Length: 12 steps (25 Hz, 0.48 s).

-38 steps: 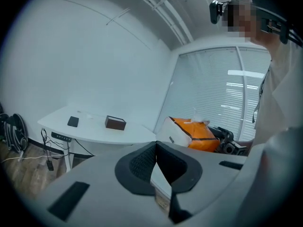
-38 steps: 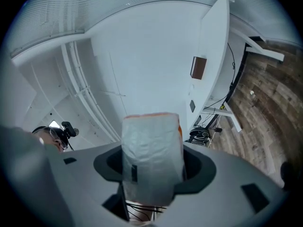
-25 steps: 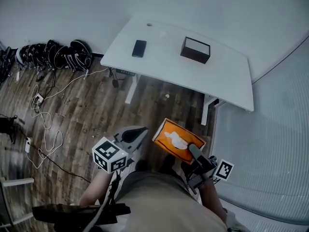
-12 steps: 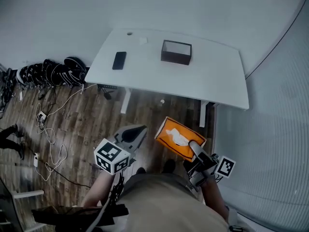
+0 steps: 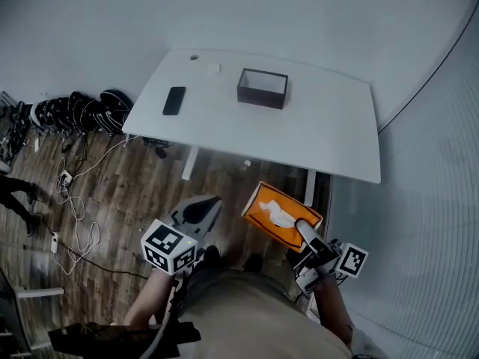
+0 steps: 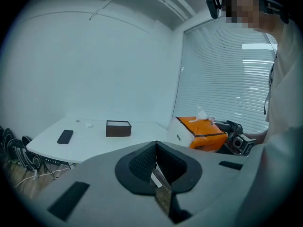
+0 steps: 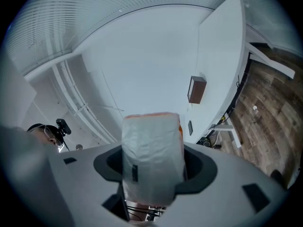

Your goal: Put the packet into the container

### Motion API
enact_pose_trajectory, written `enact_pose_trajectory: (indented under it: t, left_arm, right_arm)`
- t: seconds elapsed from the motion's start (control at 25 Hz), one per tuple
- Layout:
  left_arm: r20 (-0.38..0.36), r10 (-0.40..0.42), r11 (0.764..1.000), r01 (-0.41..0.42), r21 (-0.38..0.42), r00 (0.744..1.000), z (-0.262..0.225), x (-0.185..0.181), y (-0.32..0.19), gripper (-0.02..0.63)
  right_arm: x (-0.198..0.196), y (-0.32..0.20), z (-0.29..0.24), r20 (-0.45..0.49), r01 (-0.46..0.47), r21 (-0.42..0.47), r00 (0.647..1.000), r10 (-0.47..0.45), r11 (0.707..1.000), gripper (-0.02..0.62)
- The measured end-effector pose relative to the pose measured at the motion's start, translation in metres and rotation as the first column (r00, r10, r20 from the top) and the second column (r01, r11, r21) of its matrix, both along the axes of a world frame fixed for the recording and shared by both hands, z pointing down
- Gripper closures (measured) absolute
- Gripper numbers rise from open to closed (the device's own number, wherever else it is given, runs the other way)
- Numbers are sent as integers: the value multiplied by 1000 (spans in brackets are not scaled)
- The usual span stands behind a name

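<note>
My right gripper (image 5: 302, 232) has the packet (image 5: 279, 215) clamped. In the right gripper view its fingers (image 7: 199, 170) stand wide apart with their pads pressed on either flank of the packet (image 7: 151, 160), which fills the gap between them and sticks out well past the tips. The packet is orange on top with a white tuft poking out, and white on the side that faces the right gripper's camera. It is held in the air over the wooden floor (image 5: 127, 193), short of the desk (image 5: 322, 133).

My left gripper (image 5: 203, 209) is empty. In the left gripper view its fingers (image 6: 141, 162) are drawn together into a closed V with nothing between them. The packet (image 6: 203, 131) sits off to the right of those fingers, level with them and just beside.

The container (image 5: 261, 96), a dark open box, stands on the desk far ahead of both pairs of fingers, well apart from the packet. From the right fingers it lies ahead and somewhat to the left (image 7: 196, 90); from the left fingers, ahead and slightly left (image 6: 118, 128). A black phone (image 5: 174, 100) lies flat on the desk, left of the container and apart from it. Cables (image 5: 71, 174) trail over the floor far to the left of the left fingers.
</note>
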<state>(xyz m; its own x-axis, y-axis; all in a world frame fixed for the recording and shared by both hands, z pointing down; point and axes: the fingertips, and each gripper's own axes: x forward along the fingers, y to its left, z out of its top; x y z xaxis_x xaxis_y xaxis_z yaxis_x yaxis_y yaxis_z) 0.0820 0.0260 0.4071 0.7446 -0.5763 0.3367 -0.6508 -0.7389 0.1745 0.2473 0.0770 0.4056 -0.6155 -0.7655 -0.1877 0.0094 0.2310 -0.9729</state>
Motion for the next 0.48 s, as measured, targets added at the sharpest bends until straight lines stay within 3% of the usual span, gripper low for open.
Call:
enact_pose_trajectory:
  t: [0.24, 0.48]
  left_arm:
    - [-9, -3, 1000, 3, 15, 1000, -2, 1, -37, 595]
    - [-42, 29, 1000, -30, -11, 999, 19, -26, -107, 595]
  right_arm:
    - [5, -28, 0, 4, -27, 3, 1000, 27, 1000, 335]
    - [-25, -89, 7, -45, -63, -13, 997, 62, 998, 335]
